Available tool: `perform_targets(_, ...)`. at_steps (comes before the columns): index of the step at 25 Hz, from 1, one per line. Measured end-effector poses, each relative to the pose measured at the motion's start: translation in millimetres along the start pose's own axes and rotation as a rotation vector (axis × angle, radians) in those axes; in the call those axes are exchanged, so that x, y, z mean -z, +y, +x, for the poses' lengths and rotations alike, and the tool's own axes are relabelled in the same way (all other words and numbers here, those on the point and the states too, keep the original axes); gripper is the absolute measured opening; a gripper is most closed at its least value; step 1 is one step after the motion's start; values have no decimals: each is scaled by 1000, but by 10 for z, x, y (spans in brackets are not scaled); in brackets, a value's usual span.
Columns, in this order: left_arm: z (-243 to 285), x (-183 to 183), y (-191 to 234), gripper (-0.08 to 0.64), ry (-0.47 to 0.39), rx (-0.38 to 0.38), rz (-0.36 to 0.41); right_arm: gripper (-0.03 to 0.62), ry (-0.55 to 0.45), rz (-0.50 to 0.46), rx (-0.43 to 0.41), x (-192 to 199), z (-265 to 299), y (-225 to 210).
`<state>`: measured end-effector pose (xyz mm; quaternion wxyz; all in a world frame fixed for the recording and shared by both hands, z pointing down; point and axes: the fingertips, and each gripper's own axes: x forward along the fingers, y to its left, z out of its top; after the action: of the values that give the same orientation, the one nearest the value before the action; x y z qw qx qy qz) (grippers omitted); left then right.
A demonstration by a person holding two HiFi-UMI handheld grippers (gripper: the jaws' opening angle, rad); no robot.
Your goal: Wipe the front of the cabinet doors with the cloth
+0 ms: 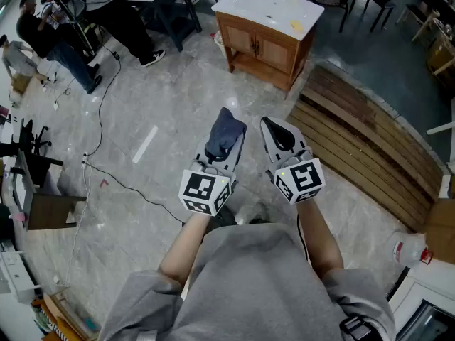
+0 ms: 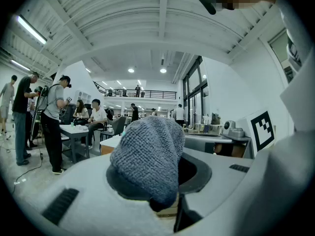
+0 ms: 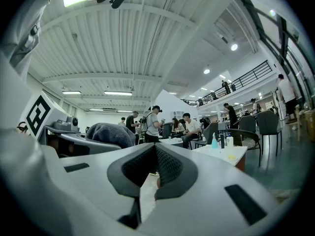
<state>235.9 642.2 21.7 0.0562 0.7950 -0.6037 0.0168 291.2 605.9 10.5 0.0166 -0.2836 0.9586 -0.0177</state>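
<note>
One grey-blue knitted cloth bulges from the left gripper, whose jaws are clamped on it. Just right of it, the right gripper is held with jaws pressed together on nothing. Well ahead of both stands the small wooden cabinet with its white tabletop, doors facing the grippers, on a grey stone floor.

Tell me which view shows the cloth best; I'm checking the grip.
Left gripper view: the cloth is close-up, clamped between the left gripper's fingers. The head view shows it small, from above; the right gripper view catches only part, at left.
</note>
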Motion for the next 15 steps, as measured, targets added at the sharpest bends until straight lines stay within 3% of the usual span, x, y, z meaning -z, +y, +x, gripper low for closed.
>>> perform_targets(6, 82, 82, 100, 104, 12, 2, -5, 9, 17, 12, -7, 109, 132, -27)
perform_targets(15, 575, 149, 793, 104, 18, 38, -47, 11, 42, 27, 30, 276, 827, -262)
